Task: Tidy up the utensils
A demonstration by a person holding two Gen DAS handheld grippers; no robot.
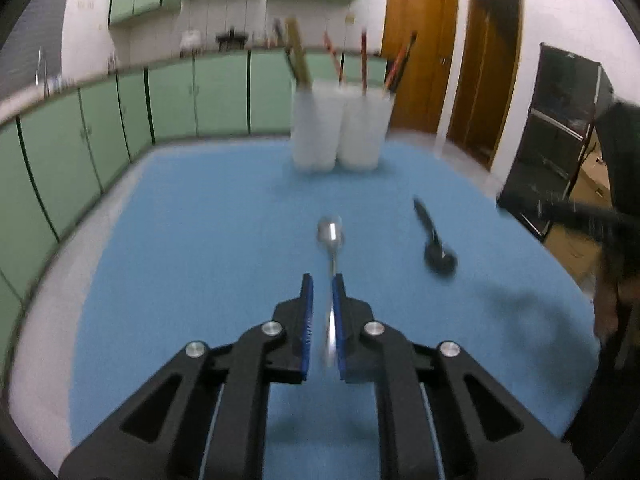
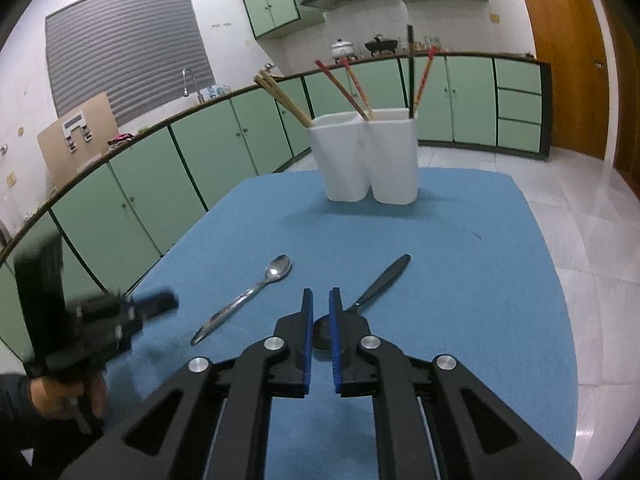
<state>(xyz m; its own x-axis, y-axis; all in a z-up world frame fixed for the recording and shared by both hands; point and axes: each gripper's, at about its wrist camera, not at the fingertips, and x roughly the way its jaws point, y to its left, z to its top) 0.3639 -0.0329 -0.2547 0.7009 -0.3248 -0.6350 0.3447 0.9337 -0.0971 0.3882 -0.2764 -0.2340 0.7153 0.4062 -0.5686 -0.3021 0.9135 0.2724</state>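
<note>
A silver spoon point(image 2: 248, 294) and a black spoon point(image 2: 372, 292) lie on the blue mat point(image 2: 460, 280). In the left wrist view the silver spoon point(image 1: 331, 236) runs between my left gripper's point(image 1: 322, 280) narrowly parted fingers, and the black spoon point(image 1: 436, 246) lies to its right. From the right wrist view the left gripper point(image 2: 154, 306) sits left of the silver spoon's handle and the spoon rests on the mat. My right gripper point(image 2: 321, 294) is slightly open over the black spoon's bowl. A white two-part holder point(image 2: 366, 156) with several chopsticks stands at the far end, and it also shows in the left wrist view point(image 1: 340, 130).
Green kitchen cabinets point(image 2: 200, 160) run behind and to the left of the table. Wooden doors point(image 1: 452, 64) and a dark shelf unit point(image 1: 560, 120) stand to the right. Tiled floor point(image 2: 580, 220) lies beyond the mat's right edge.
</note>
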